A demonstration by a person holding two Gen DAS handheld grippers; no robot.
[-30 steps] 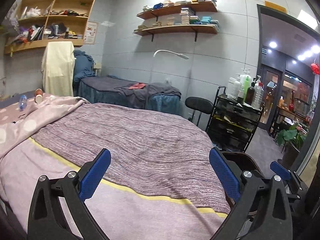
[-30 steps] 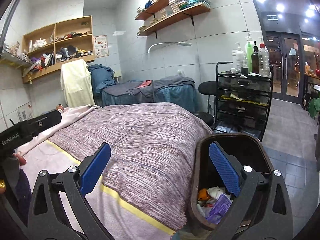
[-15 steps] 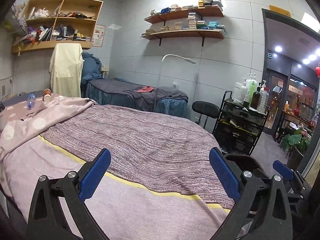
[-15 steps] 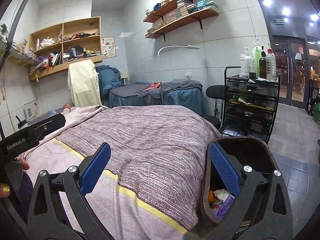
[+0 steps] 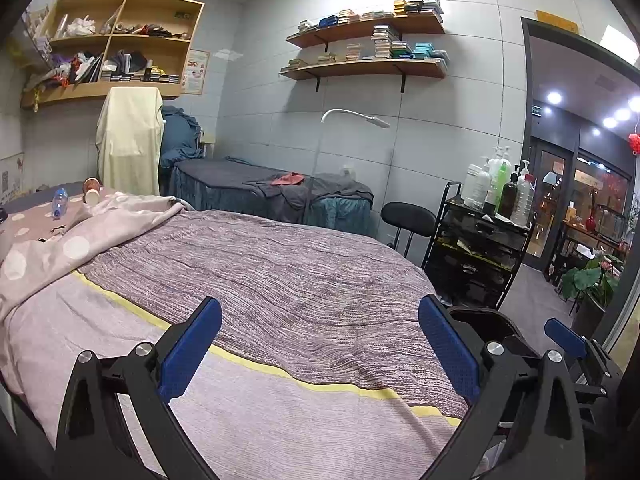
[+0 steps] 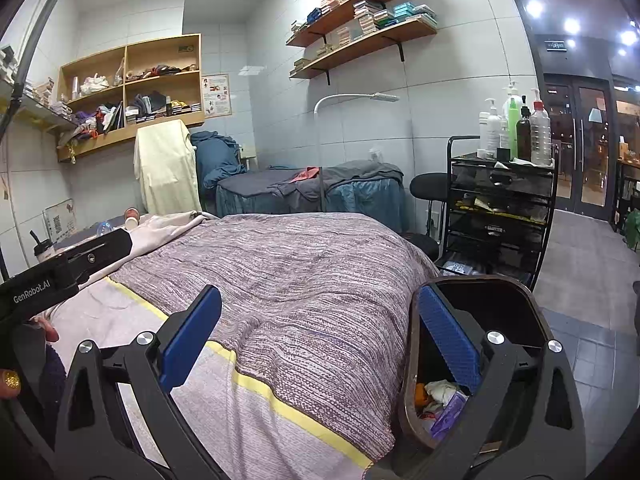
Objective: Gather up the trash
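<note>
A plastic bottle [image 5: 59,200] and a paper cup [image 5: 91,196] lie at the far left end of the bed, on the dotted pink cover. Both show small in the right wrist view too, the cup [image 6: 131,216] beside the bottle [image 6: 103,227]. A dark trash bin [image 6: 516,292] stands at the bed's right side with crumpled trash [image 6: 440,394] in it. My right gripper [image 6: 320,340] is open and empty, its right finger over the bin's mouth. My left gripper [image 5: 320,352] is open and empty above the striped blanket [image 5: 300,280], far from the bottle and cup.
A black trolley [image 6: 500,208] carrying bottles and a black stool [image 5: 408,220] stand beyond the bin. A second bed [image 5: 260,188] and a floor lamp [image 5: 352,114] are against the back wall. A lidded cup with a straw [image 6: 40,248] sits far left.
Both views have lifted and drawn back a little, showing more of the bed and bin. Both grippers stay open and empty.
</note>
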